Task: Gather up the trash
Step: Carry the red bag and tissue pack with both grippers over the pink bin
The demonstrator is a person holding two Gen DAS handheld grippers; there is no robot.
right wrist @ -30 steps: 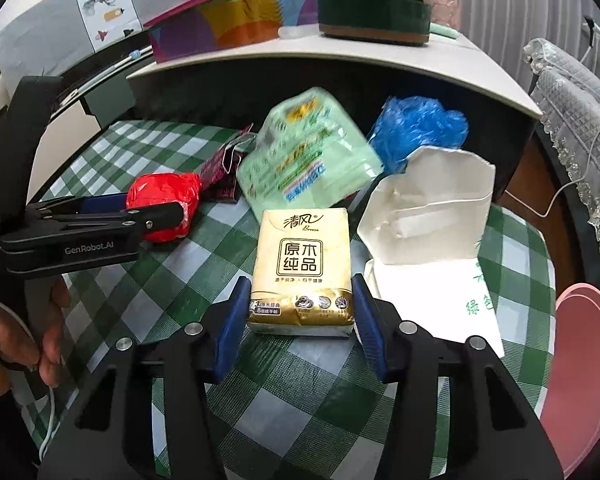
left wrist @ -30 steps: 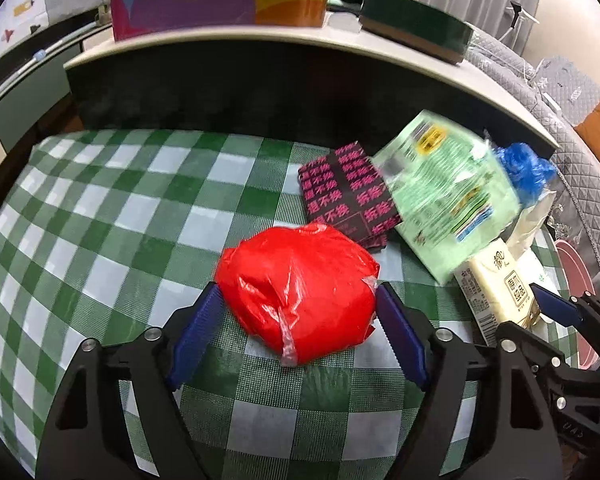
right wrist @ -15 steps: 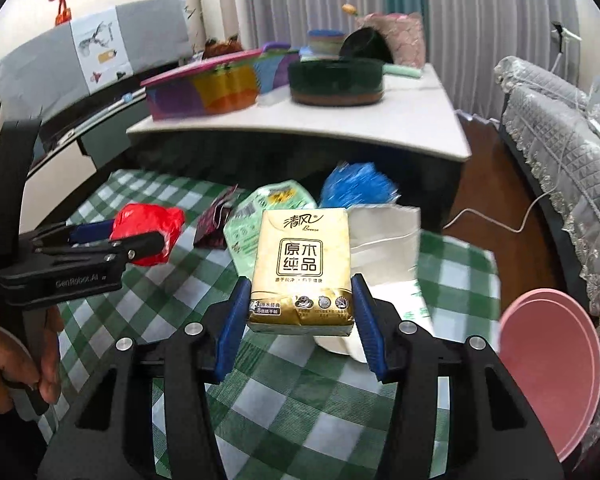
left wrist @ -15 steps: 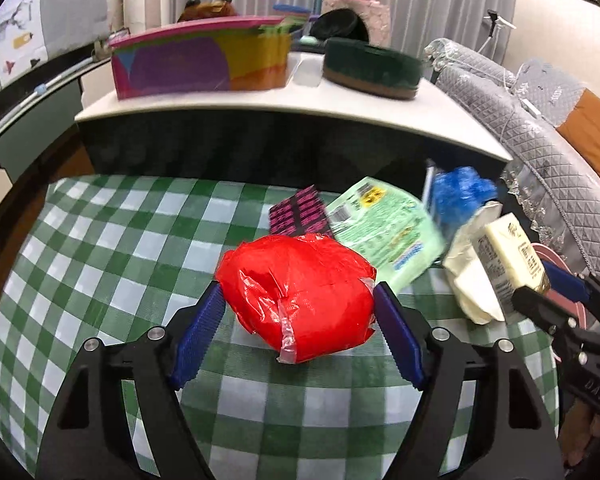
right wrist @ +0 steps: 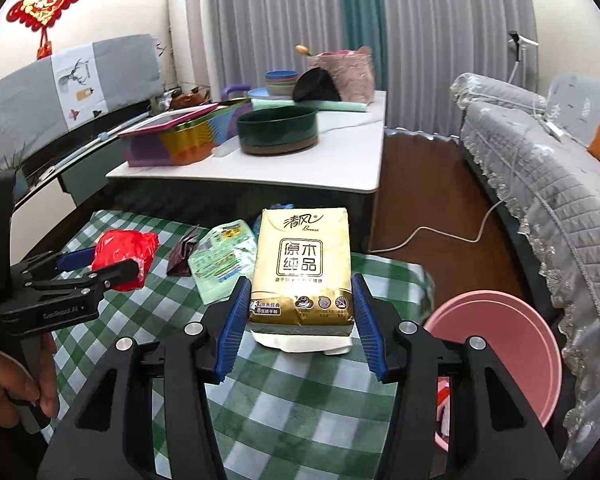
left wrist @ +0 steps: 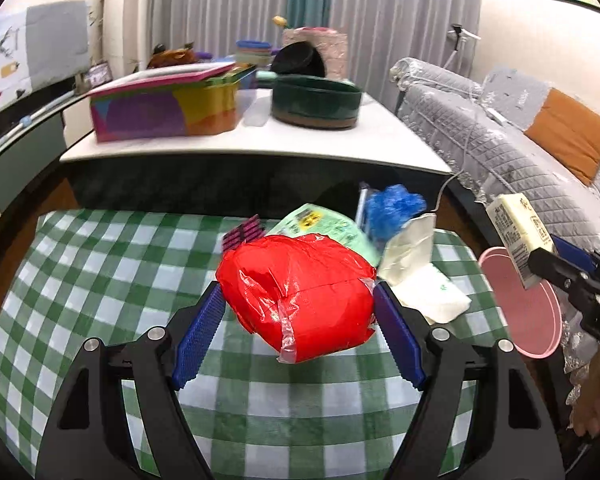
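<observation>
both tongs loaded, held above the checked table

i had the left gripper (left wrist: 296, 320) angled down, clamped on one red bag bundle (left wrist: 300, 296) clear of the green-checked cloth (left wrist: 100, 280); the right gripper (right wrist: 300, 316) gripped one yellow tissue pack (right wrist: 302, 264). i counted one pink bin (right wrist: 500, 344) at the right and four loose pieces on the cloth.

Left tool (left wrist: 296, 316) gripping red bag (left wrist: 300, 296), checked tablecloth (left wrist: 100, 264) below — seemingly lifted
</observation>
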